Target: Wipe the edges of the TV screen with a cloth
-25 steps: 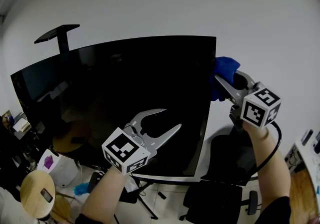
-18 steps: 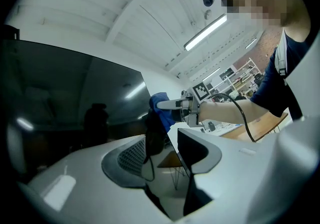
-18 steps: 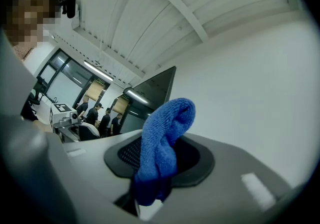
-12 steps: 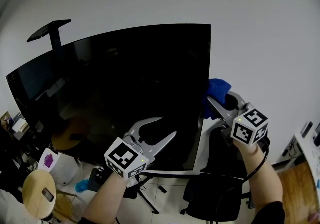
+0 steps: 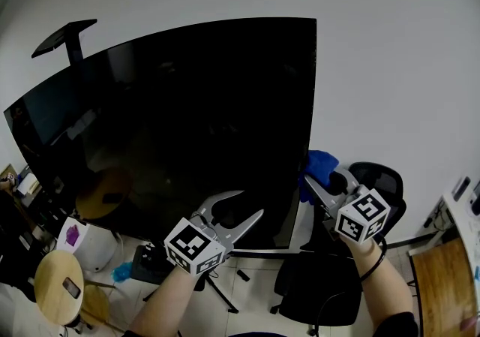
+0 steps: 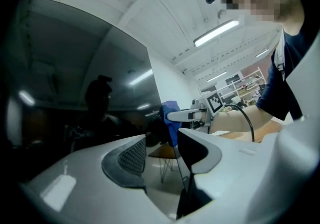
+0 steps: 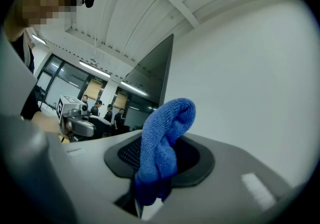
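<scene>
One edge, the right-hand one, is where the blue cloth [image 5: 321, 164] sits: it is pinched tight in the right gripper [image 5: 310, 178] and laid against the TV [image 5: 187, 118] low on that side, near the bottom corner. That vertical pass looks close to finished (nothing shows whether the top, left or bottom edges are wiped). The left gripper [image 5: 251, 204] hovers before the lower screen, jaws apart, holding nothing.
</scene>
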Demonstrator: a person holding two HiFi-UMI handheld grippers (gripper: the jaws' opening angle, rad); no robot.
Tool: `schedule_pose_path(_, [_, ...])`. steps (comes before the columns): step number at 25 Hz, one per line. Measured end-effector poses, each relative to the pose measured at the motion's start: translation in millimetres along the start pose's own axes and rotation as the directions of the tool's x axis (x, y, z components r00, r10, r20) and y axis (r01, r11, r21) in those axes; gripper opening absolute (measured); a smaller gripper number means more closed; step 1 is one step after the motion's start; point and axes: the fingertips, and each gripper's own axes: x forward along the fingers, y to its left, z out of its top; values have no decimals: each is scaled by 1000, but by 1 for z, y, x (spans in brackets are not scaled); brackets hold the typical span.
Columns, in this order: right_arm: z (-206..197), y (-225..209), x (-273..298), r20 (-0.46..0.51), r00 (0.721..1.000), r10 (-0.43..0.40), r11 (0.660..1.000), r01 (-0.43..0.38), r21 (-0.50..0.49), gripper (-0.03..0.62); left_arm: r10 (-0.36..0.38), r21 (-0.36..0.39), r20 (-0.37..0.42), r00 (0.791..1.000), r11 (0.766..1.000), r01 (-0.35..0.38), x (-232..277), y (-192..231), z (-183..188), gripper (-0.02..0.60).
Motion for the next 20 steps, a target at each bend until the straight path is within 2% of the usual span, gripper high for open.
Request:
schedule_pose_path(6, [-64,9,-10,-72,997,3,998,2,59,138,13,-4,-28,1000,1000,-14,-4,-4,-41,187])
schedule_pose_path(14, [-153,21,-22,-180,984,-5,990,29,135,138,10,-90,-83,997,996,-17,-5,-12,-108,186])
schedule_pose_path(20, [-214,31,-29,-254,967,0,975,56,215,138,1,-182,-146,989,983,-28,-6,-24,-164,186])
